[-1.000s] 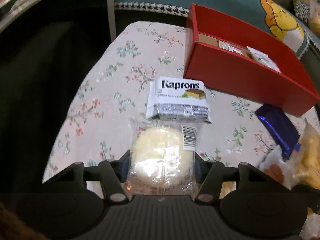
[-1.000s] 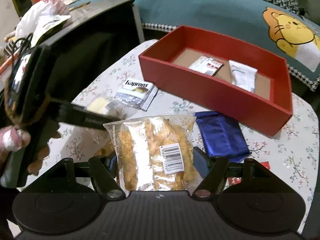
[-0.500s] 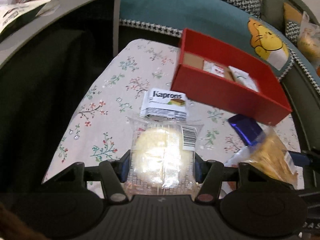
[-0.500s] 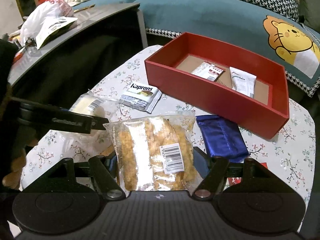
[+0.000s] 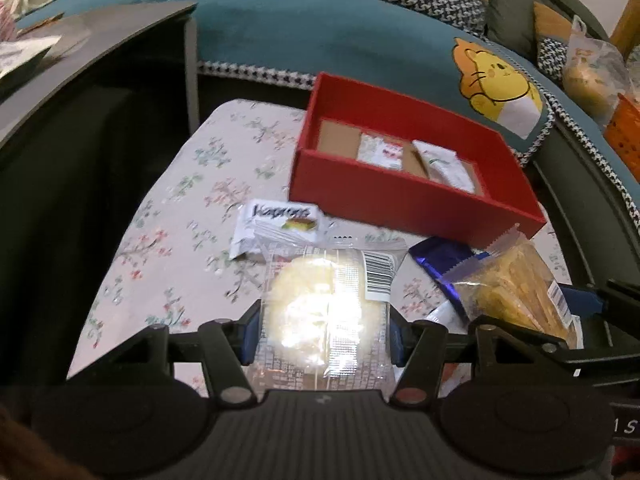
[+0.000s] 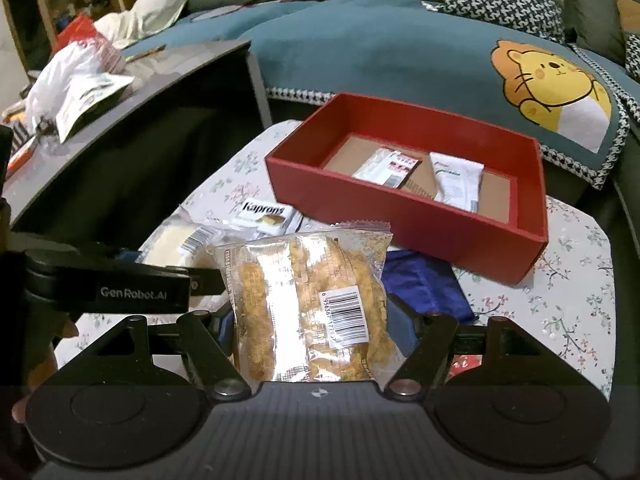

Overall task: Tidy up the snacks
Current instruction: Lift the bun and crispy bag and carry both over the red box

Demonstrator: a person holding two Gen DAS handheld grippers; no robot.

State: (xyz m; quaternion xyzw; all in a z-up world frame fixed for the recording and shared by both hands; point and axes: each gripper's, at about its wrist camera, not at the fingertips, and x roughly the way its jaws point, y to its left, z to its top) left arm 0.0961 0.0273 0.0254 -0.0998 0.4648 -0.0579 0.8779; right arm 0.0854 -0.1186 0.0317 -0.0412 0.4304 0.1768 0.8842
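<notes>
The left gripper (image 5: pixel 324 332) is clamping a clear packet with a pale round cake (image 5: pixel 320 316) between its blue pads, filling the lower middle of the left wrist view. The packet's barcode label is sitting at its upper right corner. Just above it in that frame, a white Kaprons packet (image 5: pixel 276 224) is lying on the floral tablecloth (image 5: pixel 176 248), partly hidden by the cake packet's top edge.

The right gripper (image 6: pixel 316 320) is gripping a clear bag of golden crispy snacks (image 6: pixel 304 304), its pads pressing on both sides of the bag, low in the middle of the right wrist view. In the left wrist view that same bag is showing at the right edge, tilted, with the other gripper's dark arm beside it.

A blue foil packet (image 6: pixel 420 284) is lying on the cloth behind the snack bag, just to its right, in front of the red box (image 6: pixel 400 216). The red box is sitting toward the upper middle and right of both frames, its open top facing up. Inside it, on the brown cardboard floor, a flat packet with red markings (image 6: pixel 388 166) and a white sachet (image 6: pixel 456 180) are lying side by side. A teal sofa cover with a yellow cartoon lion (image 6: pixel 552 92) is stretching across the top of the frame behind the box.
</notes>
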